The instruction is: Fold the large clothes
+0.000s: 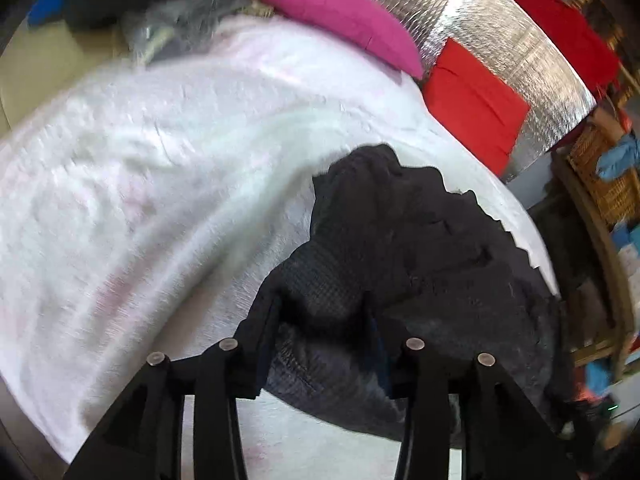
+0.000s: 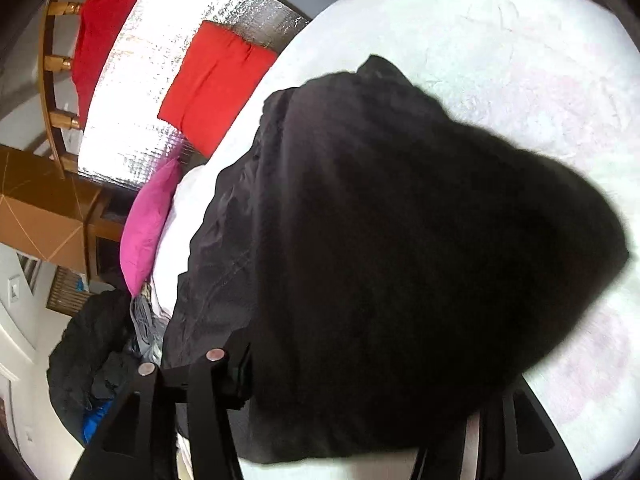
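Black knitted garment (image 1: pixel 400 248) draped over both grippers, above a white fluffy blanket (image 1: pixel 140 180).

Left gripper (image 1: pixel 320 320) has its fingers spread with the cloth bunched between them at 6 o'clock; right gripper (image 2: pixel 360 360) is buried under fabric, so its state cannot be told. A magenta pillow (image 1: pixel 340 16) lies at 12 o'clock.

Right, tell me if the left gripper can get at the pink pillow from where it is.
Probably not yet: the left gripper has the black garment bunched between its fingers, and the pink pillow lies across the white blanket.
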### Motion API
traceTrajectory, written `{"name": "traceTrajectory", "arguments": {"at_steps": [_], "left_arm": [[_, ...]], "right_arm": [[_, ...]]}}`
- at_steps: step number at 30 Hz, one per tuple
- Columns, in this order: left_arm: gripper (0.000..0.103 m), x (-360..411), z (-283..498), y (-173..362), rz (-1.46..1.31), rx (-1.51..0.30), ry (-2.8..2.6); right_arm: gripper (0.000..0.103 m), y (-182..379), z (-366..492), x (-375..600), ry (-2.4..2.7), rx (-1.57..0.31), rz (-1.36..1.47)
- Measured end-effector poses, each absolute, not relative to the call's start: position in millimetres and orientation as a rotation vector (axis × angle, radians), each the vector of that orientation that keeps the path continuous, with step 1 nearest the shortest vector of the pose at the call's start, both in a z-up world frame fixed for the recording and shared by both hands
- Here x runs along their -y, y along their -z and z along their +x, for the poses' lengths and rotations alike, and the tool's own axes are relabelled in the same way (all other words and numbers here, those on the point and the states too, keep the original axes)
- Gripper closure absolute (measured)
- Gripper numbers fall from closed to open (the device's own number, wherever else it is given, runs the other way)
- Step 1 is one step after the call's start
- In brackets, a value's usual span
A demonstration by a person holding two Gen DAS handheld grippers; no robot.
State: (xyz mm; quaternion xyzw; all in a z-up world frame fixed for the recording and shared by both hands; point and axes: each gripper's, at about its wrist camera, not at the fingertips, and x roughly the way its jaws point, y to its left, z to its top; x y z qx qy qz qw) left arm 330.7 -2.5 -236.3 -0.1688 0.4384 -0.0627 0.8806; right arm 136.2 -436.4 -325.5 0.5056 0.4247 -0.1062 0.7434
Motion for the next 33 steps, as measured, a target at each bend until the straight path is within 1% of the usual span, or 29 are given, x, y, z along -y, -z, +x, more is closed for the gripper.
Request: {"name": "traceTrajectory", "arguments": {"at_steps": [1, 2, 3, 5, 8, 10, 12, 15, 21, 22, 26, 31, 33], "left_arm": [[0.057, 4, 325, 230, -0.316, -0.884, 0.122], [0.053, 6, 319, 224, -0.285, -0.854, 0.118], [0.047, 7, 318, 220, -0.265, -0.836, 0.116], [0.043, 6, 305, 209, -0.211, -0.78, 0.103], [0.043, 7, 298, 200, -0.152, -0.727, 0.079], [0.042, 10, 299, 196, -0.12, -0.708, 0.062], [0.042, 15, 299, 196, -0.101, -0.698, 0.055], [0.042, 16, 297, 196, -0.067, -0.685, 0.046], [0.042, 17, 309, 212, -0.036, -0.731, 0.029], [0.042, 18, 311, 216, -0.033, -0.742, 0.025], [0.042, 23, 323, 232, -0.007, -0.789, 0.004], [0.042, 29, 328, 239, 0.006, -0.803, -0.002], [0.042, 33, 328, 238, 0.024, -0.794, -0.007]], "right_arm": [[0.04, 317, 130, 433, 0.241, -0.944, 1.078], [0.037, 313, 124, 429, 0.249, -0.951, 1.055], [0.036, 304, 117, 423, 0.255, -0.966, 1.015], [0.036, 289, 106, 411, 0.244, -1.0, 0.939], [0.036, 256, 98, 385, 0.189, -1.011, 0.764], [0.036, 232, 100, 371, 0.19, -0.957, 0.623], [0.036, 221, 111, 364, 0.209, -0.921, 0.528], [0.036, 232, 137, 371, 0.246, -0.946, 0.46], [0.037, 294, 187, 395, 0.326, -1.116, 0.426], [0.037, 297, 190, 394, 0.327, -1.126, 0.401], [0.037, 293, 194, 391, 0.337, -1.13, 0.363], [0.037, 259, 196, 374, 0.273, -0.969, 0.306], [0.037, 264, 207, 368, 0.225, -0.983, 0.299]]}}
